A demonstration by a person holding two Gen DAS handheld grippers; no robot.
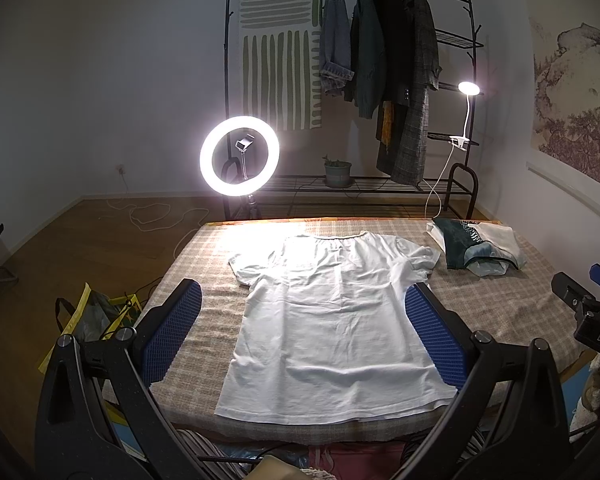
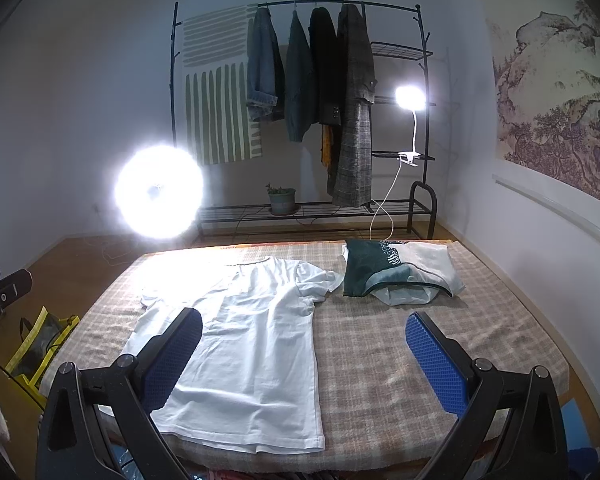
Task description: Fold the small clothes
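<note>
A white T-shirt [image 1: 332,320] lies spread flat on the checked table [image 1: 204,332], collar at the far side, hem at the near edge. It also shows in the right wrist view [image 2: 252,344]. My left gripper [image 1: 302,296] is open and empty, held above the shirt's lower half with a blue pad on each side. My right gripper [image 2: 304,328] is open and empty, above the shirt's right edge and the bare table [image 2: 380,360] beside it. The right gripper's body shows at the right edge of the left wrist view [image 1: 588,312].
A folded pile of green and white clothes [image 1: 480,248] lies at the table's far right corner [image 2: 400,272]. A bright ring light [image 1: 239,156] stands behind the table. A clothes rack [image 1: 380,80] with a clip lamp [image 1: 468,88] stands at the wall. A yellow bag [image 1: 96,316] sits left.
</note>
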